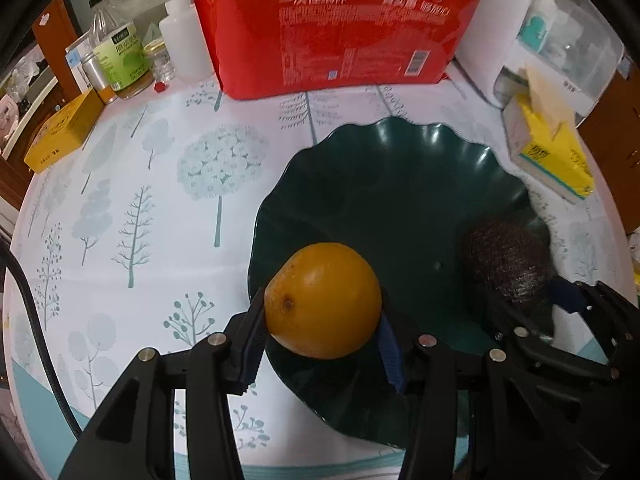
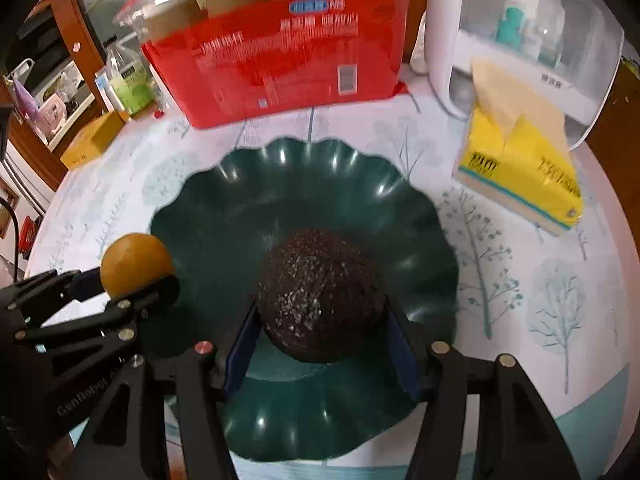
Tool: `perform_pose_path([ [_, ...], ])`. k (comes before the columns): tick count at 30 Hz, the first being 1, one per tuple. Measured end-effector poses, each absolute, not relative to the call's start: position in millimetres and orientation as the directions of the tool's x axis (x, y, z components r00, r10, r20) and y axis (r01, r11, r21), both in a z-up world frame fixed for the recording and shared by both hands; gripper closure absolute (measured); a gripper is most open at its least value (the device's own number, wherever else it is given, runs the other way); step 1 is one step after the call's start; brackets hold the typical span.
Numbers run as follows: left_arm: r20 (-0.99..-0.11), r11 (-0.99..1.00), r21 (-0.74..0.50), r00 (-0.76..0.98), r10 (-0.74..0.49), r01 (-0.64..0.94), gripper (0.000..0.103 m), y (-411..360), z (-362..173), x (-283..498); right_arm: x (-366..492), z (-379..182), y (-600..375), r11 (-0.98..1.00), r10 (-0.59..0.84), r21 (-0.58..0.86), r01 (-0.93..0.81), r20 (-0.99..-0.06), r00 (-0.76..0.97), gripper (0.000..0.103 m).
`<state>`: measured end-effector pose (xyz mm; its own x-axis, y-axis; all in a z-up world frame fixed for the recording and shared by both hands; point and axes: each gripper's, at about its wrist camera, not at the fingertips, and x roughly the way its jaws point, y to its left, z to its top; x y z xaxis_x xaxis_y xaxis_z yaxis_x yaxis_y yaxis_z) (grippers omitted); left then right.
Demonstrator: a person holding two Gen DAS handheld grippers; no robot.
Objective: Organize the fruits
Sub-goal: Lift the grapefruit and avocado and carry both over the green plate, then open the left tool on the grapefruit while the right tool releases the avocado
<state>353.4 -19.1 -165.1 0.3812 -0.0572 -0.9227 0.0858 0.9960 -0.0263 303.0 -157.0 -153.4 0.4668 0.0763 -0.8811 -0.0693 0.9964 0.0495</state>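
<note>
Right now my left gripper (image 1: pixel 322 320) pinches the orange (image 1: pixel 324 300) at the green bowl's (image 1: pixel 380 184) near-left rim, and my right gripper (image 2: pixel 320 332) clamps the avocado (image 2: pixel 320 296) over the bowl's middle. I want both lowered close to the bowl floor, well apart, before I ease the fingers open, so neither rolls.

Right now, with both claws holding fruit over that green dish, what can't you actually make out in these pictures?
- Whether the avocado touches the green dish: right wrist view, the fruit hides its own underside.
- Underside of the orange fruit: left wrist view, hidden by the left gripper fingers.
- Small print on the red cup package: right wrist view, blurred.
- Top of that package: both views, cut by the frame edge.
</note>
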Motion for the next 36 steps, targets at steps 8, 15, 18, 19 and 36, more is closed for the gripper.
perform_pose_path([
  [8, -0.921, 0.994, -0.008, 0.387, -0.049, 0.107, 0.049, -26, -172, 355, 300, -158, -161, 0.997, 0.059, 0.021, -0.079, -0.859, 0.509, 0.041],
  [15, -0.918, 0.993, -0.026, 0.39, -0.069, 0.115, 0.03, -26, -168, 350, 295, -153, -168, 0.997, 0.051, 0.011, -0.08, -0.857, 0.513, 0.04],
  [18, -0.917, 0.995, -0.03, 0.394, -0.064, 0.09, 0.009, -19, -166, 347, 290, -148, -176, 0.997, 0.073, 0.042, -0.07, -0.849, 0.524, 0.04],
  [19, -0.916, 0.995, -0.045, 0.393, -0.075, 0.086, 0.006, -15, -165, 346, 289, -146, -178, 0.996, 0.08, 0.051, -0.07, -0.847, 0.526, 0.04],
  [36, -0.861, 0.993, -0.08, 0.497, -0.11, 0.083, 0.004, 4, -106, 284, 243, -104, -166, 0.991, 0.125, 0.076, -0.111, -0.829, 0.545, 0.039],
])
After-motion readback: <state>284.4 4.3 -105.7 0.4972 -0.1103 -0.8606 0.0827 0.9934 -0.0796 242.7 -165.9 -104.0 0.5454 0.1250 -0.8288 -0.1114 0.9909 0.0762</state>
